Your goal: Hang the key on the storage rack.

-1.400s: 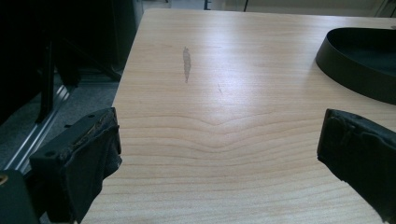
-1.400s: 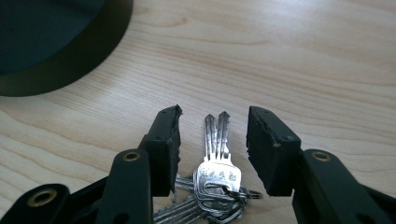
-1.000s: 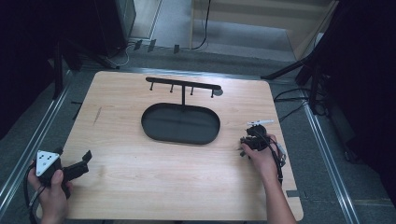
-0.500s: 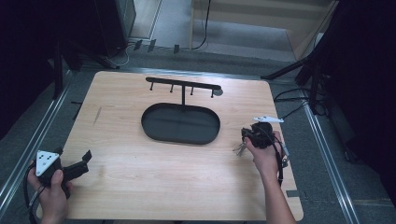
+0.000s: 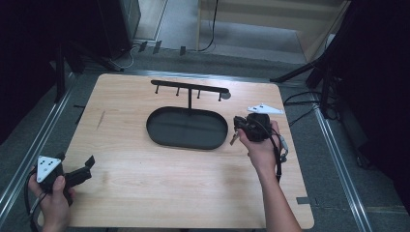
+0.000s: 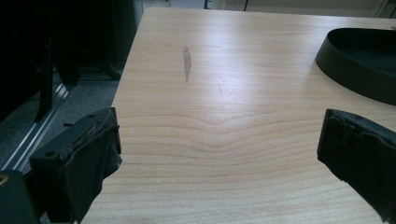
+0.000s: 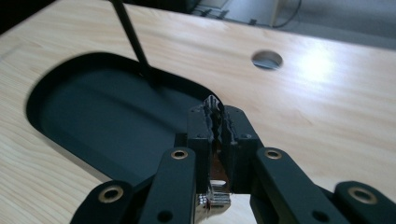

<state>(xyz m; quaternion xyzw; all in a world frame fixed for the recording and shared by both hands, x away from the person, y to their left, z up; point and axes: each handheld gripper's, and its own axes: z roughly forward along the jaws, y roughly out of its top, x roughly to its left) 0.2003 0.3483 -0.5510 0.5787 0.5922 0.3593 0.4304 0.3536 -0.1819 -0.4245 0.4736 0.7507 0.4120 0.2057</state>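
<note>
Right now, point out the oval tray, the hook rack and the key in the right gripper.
oval tray (image 5: 159,135), high view, left rim.
hook rack (image 5: 189,88), high view, crossbar middle.
key (image 7: 215,198), right gripper view, metal piece below the shut jaws.

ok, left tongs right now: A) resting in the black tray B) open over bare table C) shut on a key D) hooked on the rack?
B: in the left gripper view the left tongs stand wide apart with nothing but bare table between them, and the black tray lies off to one side; the high view shows them near the table's front left corner.
</note>
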